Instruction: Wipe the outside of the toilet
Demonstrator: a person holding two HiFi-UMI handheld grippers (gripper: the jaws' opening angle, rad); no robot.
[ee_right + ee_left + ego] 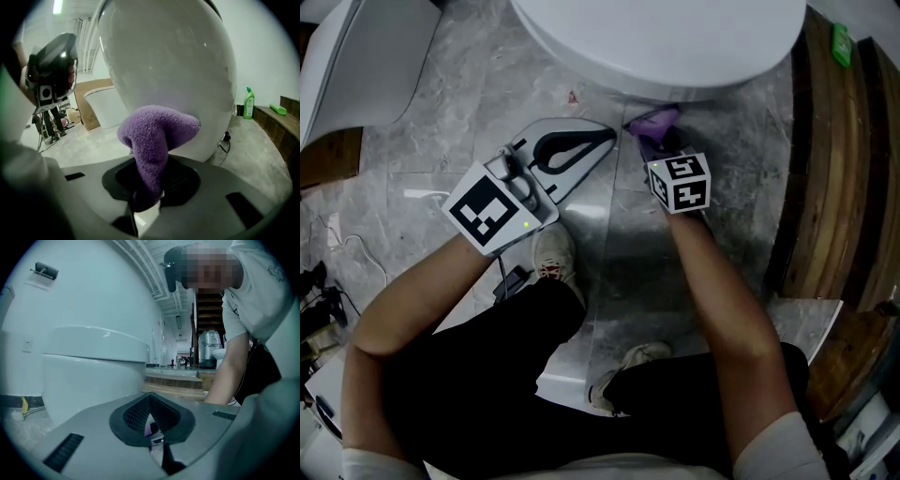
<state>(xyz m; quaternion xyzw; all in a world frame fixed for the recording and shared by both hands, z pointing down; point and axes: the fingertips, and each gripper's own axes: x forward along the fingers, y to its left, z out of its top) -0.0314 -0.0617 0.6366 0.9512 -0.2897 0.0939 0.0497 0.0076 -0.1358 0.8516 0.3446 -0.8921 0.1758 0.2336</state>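
The white toilet (656, 37) fills the top of the head view, and its bowl (168, 61) looms close in the right gripper view. My right gripper (649, 131) is shut on a fluffy purple cloth (154, 136). The cloth's bunched end (656, 120) presses against the lower outside of the bowl near the floor. My left gripper (602, 141) hovers just left of it, shut and holding nothing, with its tips pointing at the cloth. In the left gripper view the toilet (93, 366) stands a little ahead on the left.
Grey marble floor (609, 253) lies below. A wooden step (834, 169) runs along the right, with a green bottle (249, 103) beside it. A white fixture (366, 56) stands at the far left, cables (356, 248) trail on the floor, and the person's shoes (555, 258) are under the grippers.
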